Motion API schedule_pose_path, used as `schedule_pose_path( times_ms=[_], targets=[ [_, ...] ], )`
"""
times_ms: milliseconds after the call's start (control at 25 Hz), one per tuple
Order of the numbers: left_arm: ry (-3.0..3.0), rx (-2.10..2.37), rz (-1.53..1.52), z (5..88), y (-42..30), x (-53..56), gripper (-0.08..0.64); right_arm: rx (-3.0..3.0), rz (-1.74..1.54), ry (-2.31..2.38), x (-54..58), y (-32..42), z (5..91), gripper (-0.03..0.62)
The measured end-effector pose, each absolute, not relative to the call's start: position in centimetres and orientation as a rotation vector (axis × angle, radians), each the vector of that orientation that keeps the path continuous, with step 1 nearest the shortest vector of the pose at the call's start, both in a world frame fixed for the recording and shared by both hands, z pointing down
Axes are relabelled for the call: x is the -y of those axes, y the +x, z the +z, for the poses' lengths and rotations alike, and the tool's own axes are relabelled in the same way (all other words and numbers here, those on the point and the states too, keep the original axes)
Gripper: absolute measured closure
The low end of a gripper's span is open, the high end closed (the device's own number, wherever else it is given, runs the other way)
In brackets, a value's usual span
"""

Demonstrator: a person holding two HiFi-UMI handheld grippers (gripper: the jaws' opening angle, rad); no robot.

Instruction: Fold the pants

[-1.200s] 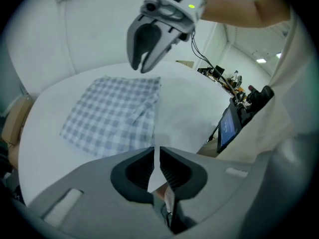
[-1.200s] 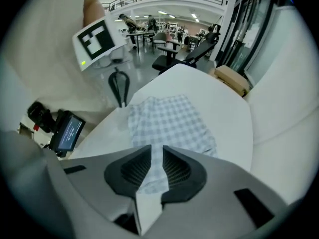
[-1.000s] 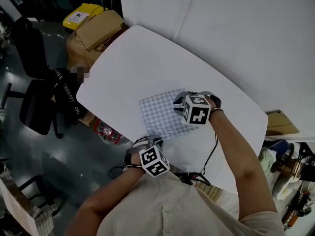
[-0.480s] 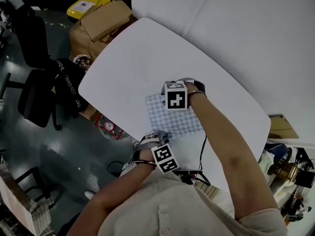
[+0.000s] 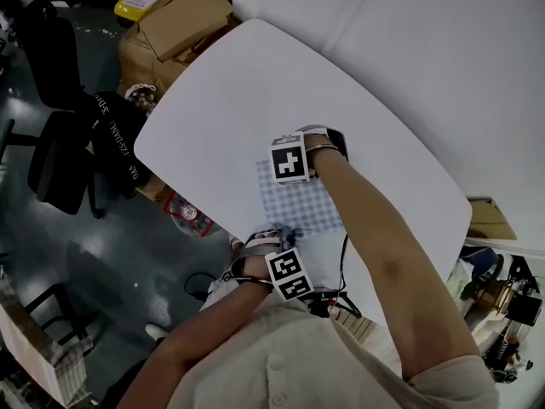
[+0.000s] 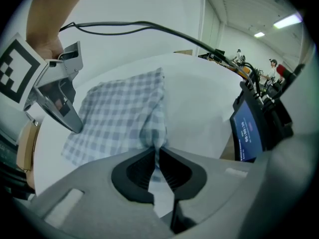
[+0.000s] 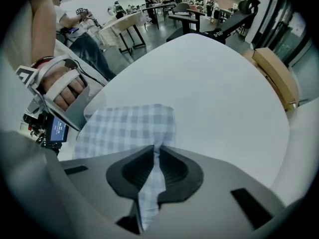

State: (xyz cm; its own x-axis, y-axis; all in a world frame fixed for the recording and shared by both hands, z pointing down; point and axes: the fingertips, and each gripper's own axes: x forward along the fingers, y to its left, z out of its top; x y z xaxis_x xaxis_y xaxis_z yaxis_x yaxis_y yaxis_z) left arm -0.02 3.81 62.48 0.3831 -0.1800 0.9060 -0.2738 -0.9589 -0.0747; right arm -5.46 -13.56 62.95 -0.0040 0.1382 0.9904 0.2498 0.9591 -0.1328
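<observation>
Overhead, grips hidden, gripper views show left tongs (image 6: 156, 152), right tongs (image 7: 155, 152), just closed onto checked pants (image 7: 124, 126).

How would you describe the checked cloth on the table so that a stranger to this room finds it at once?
Find the large white table with rounded corners. Near its edge closest to the person lies a small folded cloth in a pale blue-and-white check. It is the only patterned, soft thing on that plain tabletop.
</observation>
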Motion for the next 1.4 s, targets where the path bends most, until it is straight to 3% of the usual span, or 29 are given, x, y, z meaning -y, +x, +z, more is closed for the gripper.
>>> schedule_pose_path(
  times_ms=[520, 720, 880, 1160, 1400],
  targets=[
    [2.701, 0.338, 1.739, 61.5, -0.8, -5.9, 0.532, 1.639, -0.094, -0.248, 14.6, -5.5, 62.6, 0.551],
    [2.663, 0.365, 1.671, 60.9, -2.5, -7.1, 0.532, 1.794, 0.046, -0.084, 15.7, -4.6, 61.2, 0.446],
    [2.530, 0.435, 1.641, 60.6, -4.8, -7.4, 0.532, 1.853, 0.079, 0.057, 16.9, -1.0, 58.3, 0.443],
    [2.487, 0.662, 1.412, 56.5, -4.8, -0.4, 0.532, 1.889, 0.068, 0.141, 11.7, 3.6, 53.7, 0.445],
    [2.694, 0.581, 1.508, 54.4, -1.8, 8.4, 0.532, 1.818, 0.178, 0.220, 4.5, 6.6, 54.7, 0.445]
  ],
)
